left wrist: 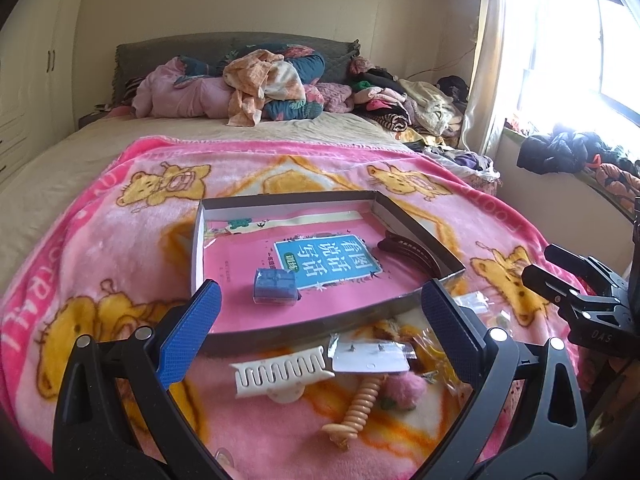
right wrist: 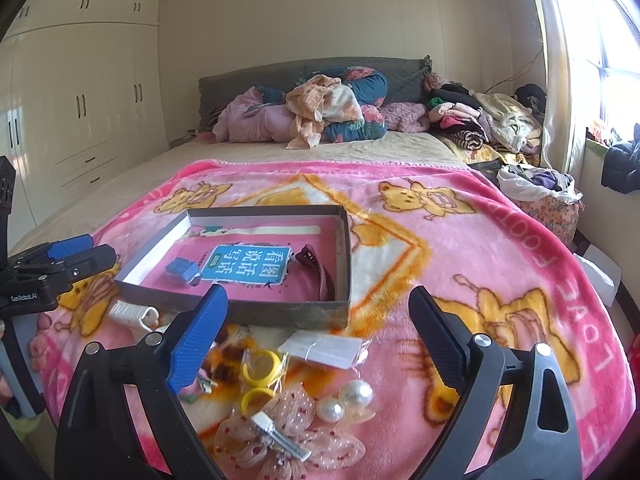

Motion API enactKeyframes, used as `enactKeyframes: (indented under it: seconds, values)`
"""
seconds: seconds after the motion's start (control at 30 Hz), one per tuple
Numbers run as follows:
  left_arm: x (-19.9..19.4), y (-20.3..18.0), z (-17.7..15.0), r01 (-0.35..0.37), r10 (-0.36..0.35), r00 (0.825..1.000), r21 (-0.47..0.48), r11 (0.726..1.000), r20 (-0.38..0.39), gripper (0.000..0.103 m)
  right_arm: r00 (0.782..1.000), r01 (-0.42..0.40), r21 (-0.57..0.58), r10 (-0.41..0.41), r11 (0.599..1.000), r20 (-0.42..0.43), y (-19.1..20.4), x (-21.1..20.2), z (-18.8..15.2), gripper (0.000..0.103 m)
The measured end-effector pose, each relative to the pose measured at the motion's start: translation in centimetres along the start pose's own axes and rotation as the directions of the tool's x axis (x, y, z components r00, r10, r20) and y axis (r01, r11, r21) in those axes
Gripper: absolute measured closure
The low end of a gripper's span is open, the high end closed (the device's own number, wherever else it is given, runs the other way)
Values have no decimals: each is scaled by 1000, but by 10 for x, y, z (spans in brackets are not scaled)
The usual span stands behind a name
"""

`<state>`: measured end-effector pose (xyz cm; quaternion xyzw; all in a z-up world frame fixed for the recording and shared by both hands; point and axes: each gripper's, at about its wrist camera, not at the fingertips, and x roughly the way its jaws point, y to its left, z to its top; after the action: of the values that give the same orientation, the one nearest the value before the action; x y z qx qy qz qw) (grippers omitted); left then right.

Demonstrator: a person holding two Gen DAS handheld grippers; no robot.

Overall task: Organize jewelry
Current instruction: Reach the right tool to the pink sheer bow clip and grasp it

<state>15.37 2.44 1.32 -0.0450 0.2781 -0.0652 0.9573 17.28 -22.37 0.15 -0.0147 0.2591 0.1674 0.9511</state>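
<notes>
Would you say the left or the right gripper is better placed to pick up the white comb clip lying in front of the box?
Left, probably. The white comb clip lies between the open left gripper's fingers in its own view, just short of the box. The right gripper, also open and empty, frames the yellow rings and pearls instead.

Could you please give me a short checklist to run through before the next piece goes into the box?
1. Right gripper open and empty: ok.
2. Left gripper open and empty: ok.
3. Box has free floor space beside the blue case and dark hair clip: ok.
4. Loose pieces in view near the right gripper, such as the yellow rings and pearls: ok.
5. White comb clip lying free of the other pieces: not ok, a packet overlaps it.
</notes>
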Motion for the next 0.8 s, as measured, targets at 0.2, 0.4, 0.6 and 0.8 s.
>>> enactKeyframes:
  seconds: [0.2, 0.4, 0.6, 0.8]
  values:
    - [-4, -1, -8, 2, -2, 1000, 8, 1000, -10, 12, 1000, -5, -12, 5, 1000, -12, 6, -12, -11, 14]
    - [-7, 0, -20, 12, -11, 999, 26, 1000, -33, 12, 999, -15, -15, 15, 1000, -40, 9, -16, -21, 14]
    - [-9, -2, -36, 27, -23, 997, 50, 998, -68, 12, 996, -22, 1, 22, 1000, -87, 10, -18, -37, 14]
    - [-10, -5, -48, 37, -30, 995, 76, 996, -92, 12, 993, -13, 6, 13, 1000, -117, 12, -19, -52, 14]
